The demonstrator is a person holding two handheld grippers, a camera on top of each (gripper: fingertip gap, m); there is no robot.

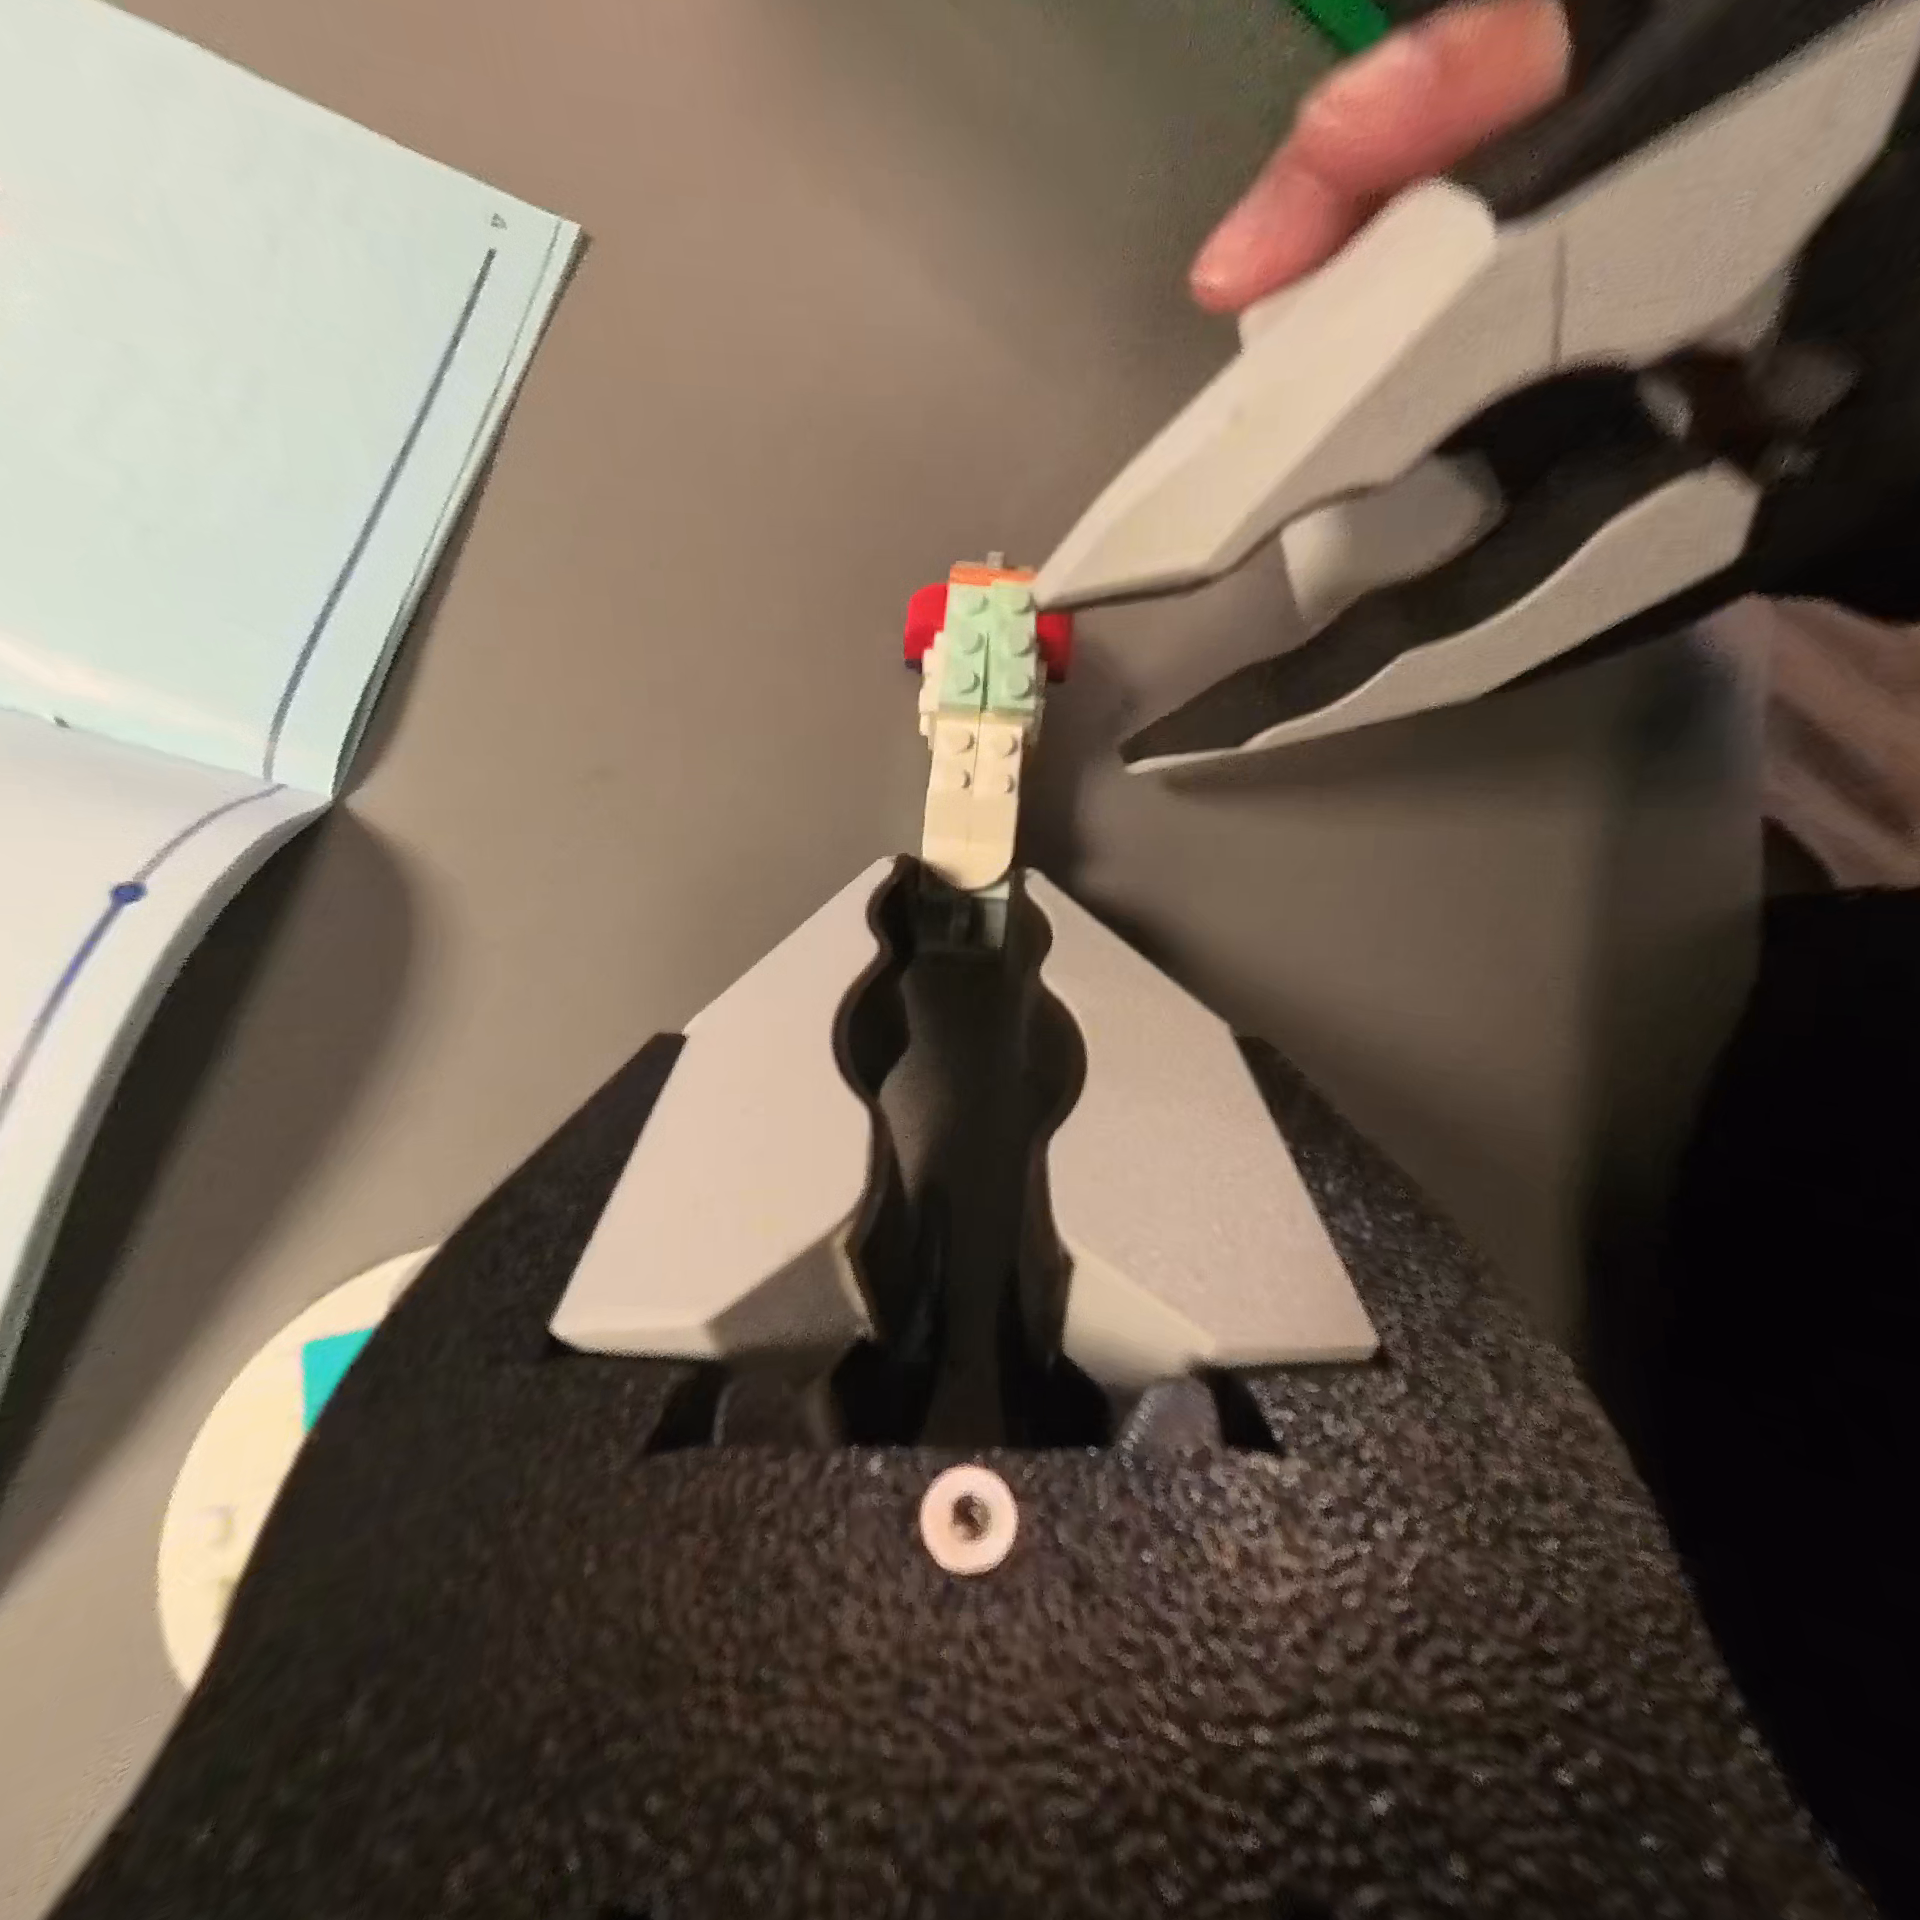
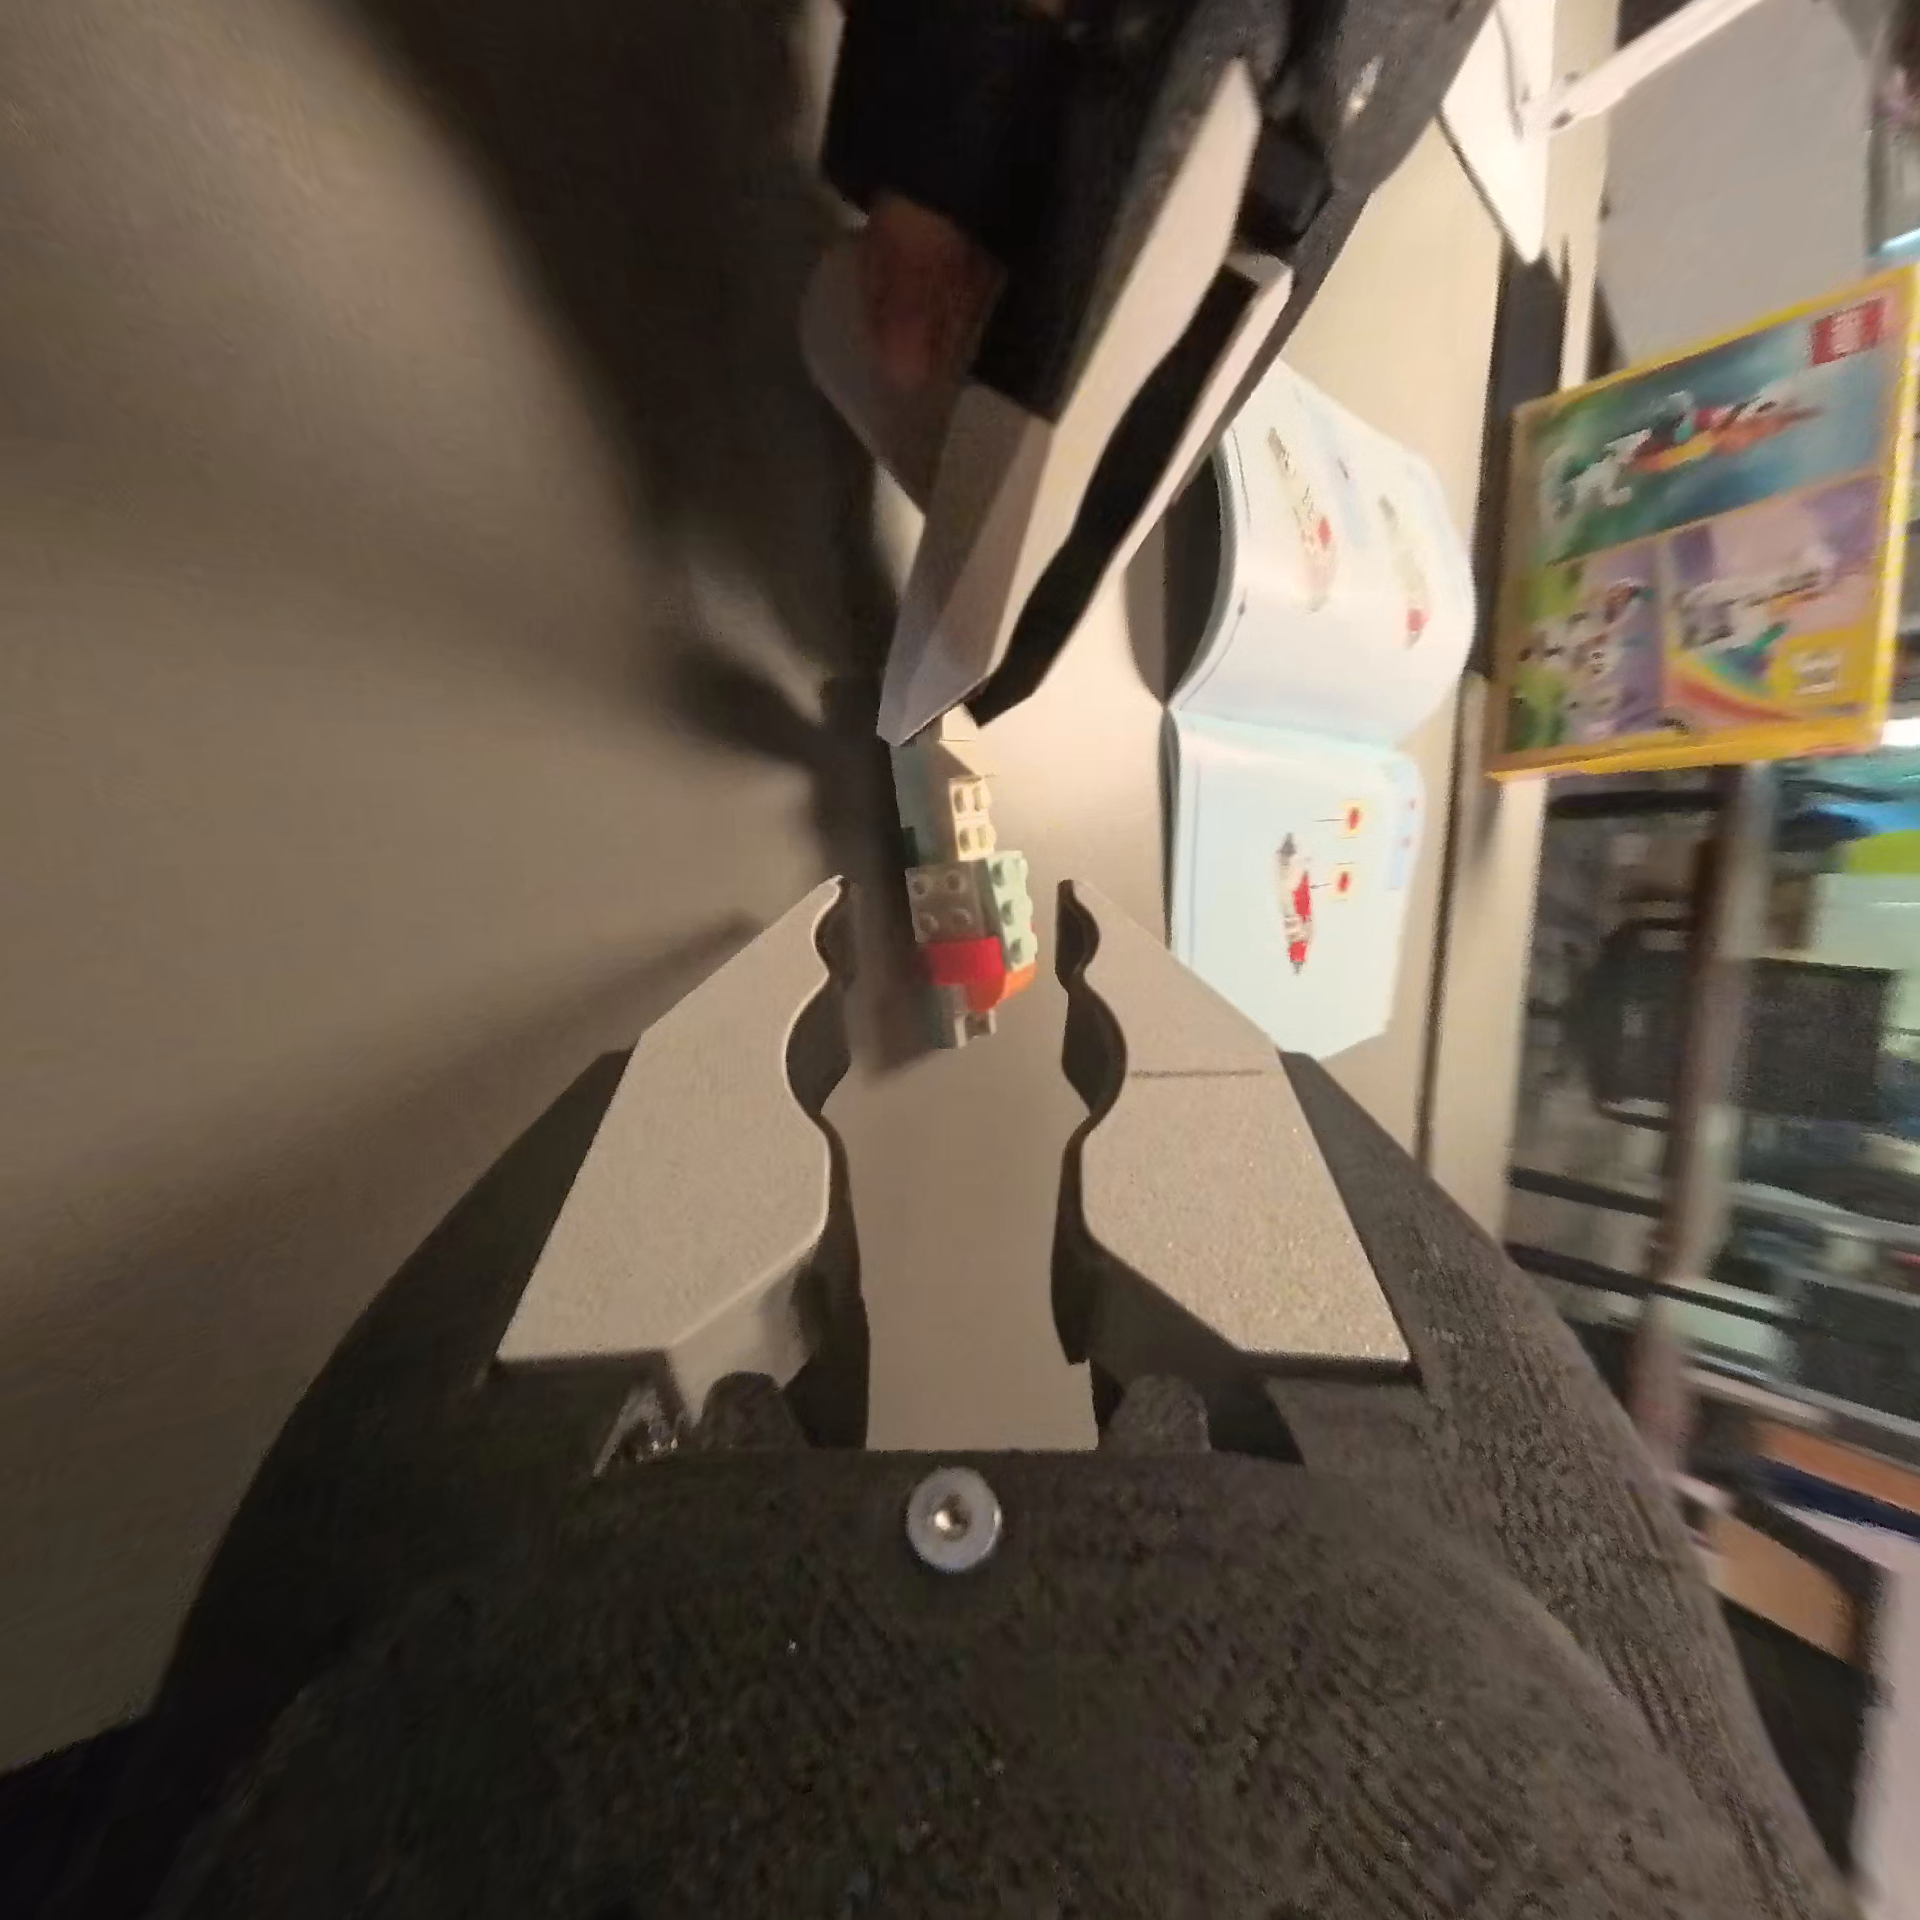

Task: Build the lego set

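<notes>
**Left tongs pinch the half-built model, right tongs spread at its far end**

The left gripper [image 1: 961, 883] is pressed in on the cream end of the lego model [image 1: 982, 707] — a narrow stack of cream, mint-green and red bricks with an orange bit at the tip, held up off the grey table [image 1: 779, 312]. The right gripper [image 1: 1086, 675] comes in from the right with its fingers apart; the upper fingertip [image 1: 1049, 587] touches the model's mint top corner, the lower one sits just beside the model without contact. A person's finger [image 1: 1351, 177] rests along that gripper's upper side.

Right wrist view (blurry): the model [image 2: 961, 914] hangs between the spread fingers of the right gripper [image 2: 951, 904], touching neither that I can tell, with the left gripper [image 2: 935, 717] clamped on its far end.

Off to the side — open instruction booklet [image 1: 239, 499] on the table, a round white plate [image 1: 249, 1455] with a teal piece [image 1: 332, 1371] on it, partly hidden behind the left gripper. The yellow set box [image 2: 1694, 540] stands beyond the booklet [image 2: 1320, 727].
</notes>
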